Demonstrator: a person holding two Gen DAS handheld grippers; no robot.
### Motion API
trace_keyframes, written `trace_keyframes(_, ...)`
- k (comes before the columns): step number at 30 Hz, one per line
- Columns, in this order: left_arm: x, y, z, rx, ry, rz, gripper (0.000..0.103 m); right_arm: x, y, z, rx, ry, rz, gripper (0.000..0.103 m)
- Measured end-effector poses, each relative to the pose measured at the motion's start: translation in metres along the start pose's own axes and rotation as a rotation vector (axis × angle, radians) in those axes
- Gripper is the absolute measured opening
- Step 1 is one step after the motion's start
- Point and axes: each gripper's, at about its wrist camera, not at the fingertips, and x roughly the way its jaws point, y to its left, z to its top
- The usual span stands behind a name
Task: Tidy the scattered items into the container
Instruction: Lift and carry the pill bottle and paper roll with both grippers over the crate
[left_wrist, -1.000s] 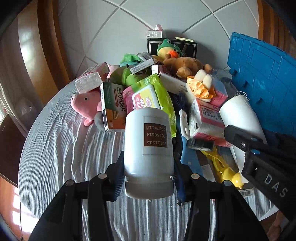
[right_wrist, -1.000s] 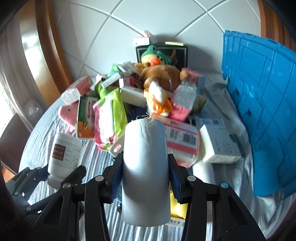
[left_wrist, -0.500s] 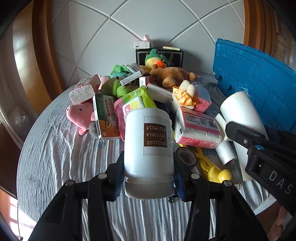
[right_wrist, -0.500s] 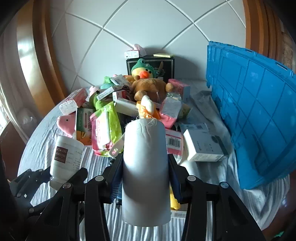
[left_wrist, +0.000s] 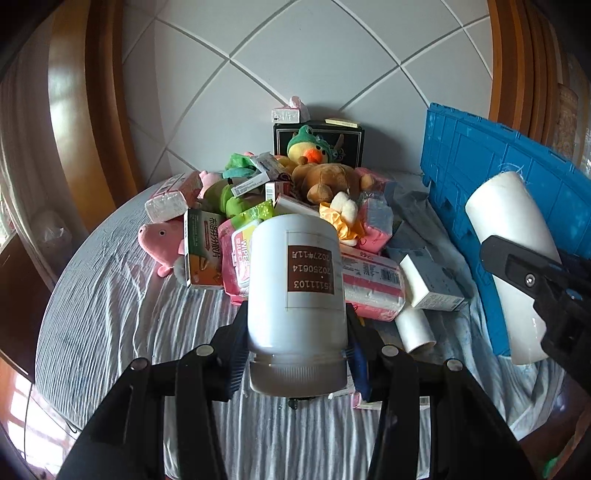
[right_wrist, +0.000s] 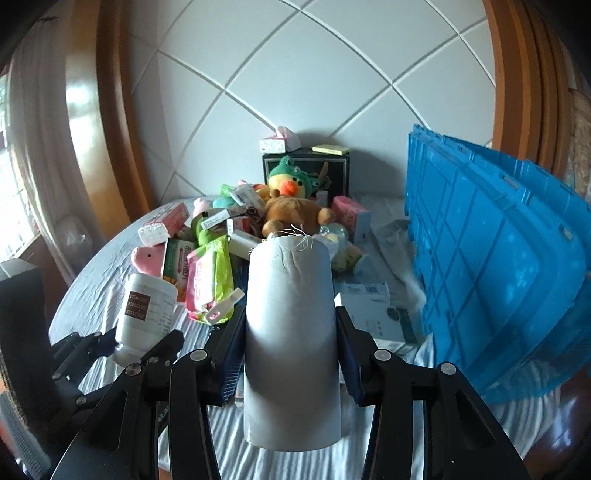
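Home, prob. a bedroom: striped bedsheet (left_wrist: 110, 302), plush toys (left_wrist: 325, 177), tissue packs (left_wrist: 369, 284), wood trim (right_wrist: 110, 122), padded wall (left_wrist: 314, 66).

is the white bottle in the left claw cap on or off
On: the white bottle shows its cap at the near end, gripped between the left claw.

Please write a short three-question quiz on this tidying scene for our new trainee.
1. True or false: the left tongs are clamped on a white bottle with a brown label.
2. What do the right tongs hold? A) the pink pig plush B) a white roll C) the wipes pack
3. Fill in: the blue crate stands on the ____ side of the pile in both views.

Key: 1 true; 2 B, the white roll; 3 right.
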Motion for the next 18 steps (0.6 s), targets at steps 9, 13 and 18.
trace_keyframes(9,-0.058,-0.064,0.033,-0.064,-0.118,0.061,0.046,-0.07,-0.057,0.042,-0.073,-0.144,0.078,0.045)
trace_keyframes(13,-0.077,-0.095,0.062,-0.021,-0.187,0.045,0.046,-0.086,-0.092,0.064,-0.008,-0.202,0.066,0.045)
trace_keyframes(18,-0.083,-0.135,0.102,0.015,-0.256,-0.023,0.046,-0.101,-0.133,0.093,0.022,-0.266,-0.03,0.045)
